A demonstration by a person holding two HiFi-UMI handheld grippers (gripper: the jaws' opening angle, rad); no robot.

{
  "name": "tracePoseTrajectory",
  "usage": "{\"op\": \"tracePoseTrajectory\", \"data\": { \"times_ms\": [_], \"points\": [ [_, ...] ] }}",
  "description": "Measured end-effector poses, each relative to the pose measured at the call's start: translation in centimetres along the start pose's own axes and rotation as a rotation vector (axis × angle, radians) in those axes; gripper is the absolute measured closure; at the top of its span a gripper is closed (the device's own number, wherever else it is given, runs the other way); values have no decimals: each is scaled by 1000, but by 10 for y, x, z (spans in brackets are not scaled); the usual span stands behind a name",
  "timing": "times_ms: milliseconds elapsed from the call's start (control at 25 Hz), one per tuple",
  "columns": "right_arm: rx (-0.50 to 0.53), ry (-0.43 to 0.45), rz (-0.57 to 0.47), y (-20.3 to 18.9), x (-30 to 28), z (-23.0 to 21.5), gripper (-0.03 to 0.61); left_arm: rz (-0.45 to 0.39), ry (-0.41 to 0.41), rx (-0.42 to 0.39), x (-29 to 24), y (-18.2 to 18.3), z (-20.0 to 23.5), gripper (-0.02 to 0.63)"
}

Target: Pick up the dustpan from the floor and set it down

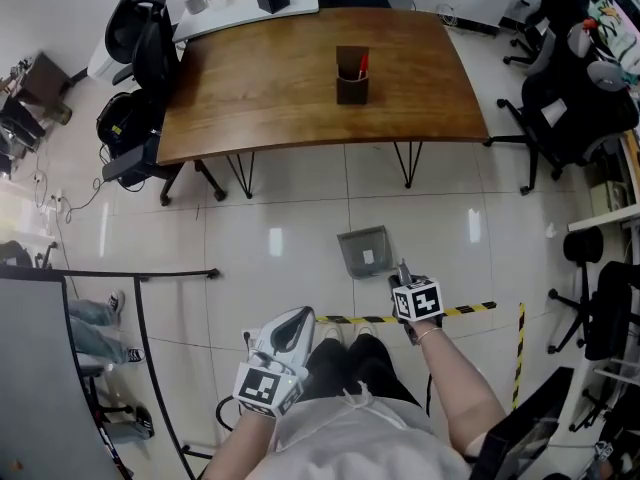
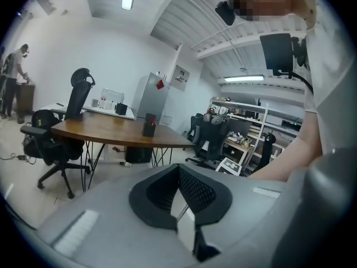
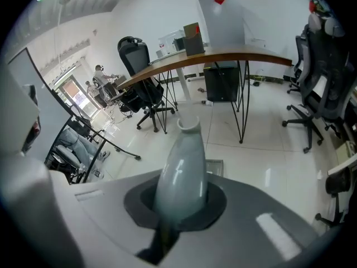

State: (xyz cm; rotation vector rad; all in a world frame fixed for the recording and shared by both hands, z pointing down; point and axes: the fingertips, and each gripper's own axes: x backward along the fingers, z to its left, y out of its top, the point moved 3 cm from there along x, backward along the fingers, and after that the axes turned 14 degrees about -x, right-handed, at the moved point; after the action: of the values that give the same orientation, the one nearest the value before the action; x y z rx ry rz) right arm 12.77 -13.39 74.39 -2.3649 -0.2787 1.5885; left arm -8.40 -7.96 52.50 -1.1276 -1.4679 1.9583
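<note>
Currently right gripper [image 3: 181,200] jaws clamped on dustpan [image 1: 364,251] handle; left gripper [image 2: 181,202] jaws together, empty. Dustpan's white sticker [image 1: 368,257] unreadable.

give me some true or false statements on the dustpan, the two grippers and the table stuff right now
1. The right gripper is shut on the handle of the dustpan. True.
2. The pen holder stands on an office chair. False: it stands on the wooden table.
3. The left gripper holds a brush. False: its jaws are together with nothing between them.
4. Yellow-and-black tape lies on the floor. True.
</note>
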Motion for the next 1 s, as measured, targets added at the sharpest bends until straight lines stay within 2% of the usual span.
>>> {"op": "tracePoseTrajectory", "data": {
  "times_ms": [480, 600, 640, 680, 720, 800, 880, 1000],
  "points": [
    [-10, -30, -3, -7, -44, -8, 577, 55, -6, 9, -19, -23, 9, 598],
    [35, -122, 14, -10, -45, -12, 570, 66, -14, 20, -22, -26, 9, 598],
    [75, -173, 17, -11, -46, -15, 514, 66, -19, 21, -22, -26, 8, 598],
    [124, -218, 10, -12, -47, -18, 399, 65, -23, 20, -24, -25, 7, 598],
    [167, -248, -6, -11, -47, -20, 315, 63, -27, 19, -25, -23, 6, 598],
    [202, -262, -46, -8, -46, -21, 185, 58, -34, 16, -27, -19, 5, 598],
    [194, -258, -87, -6, -39, -22, 98, 51, -39, 12, -29, -16, 3, 598],
    [164, -238, -148, -2, -17, -21, 66, 38, -48, 4, -31, -14, 1, 598]
  ]
}}
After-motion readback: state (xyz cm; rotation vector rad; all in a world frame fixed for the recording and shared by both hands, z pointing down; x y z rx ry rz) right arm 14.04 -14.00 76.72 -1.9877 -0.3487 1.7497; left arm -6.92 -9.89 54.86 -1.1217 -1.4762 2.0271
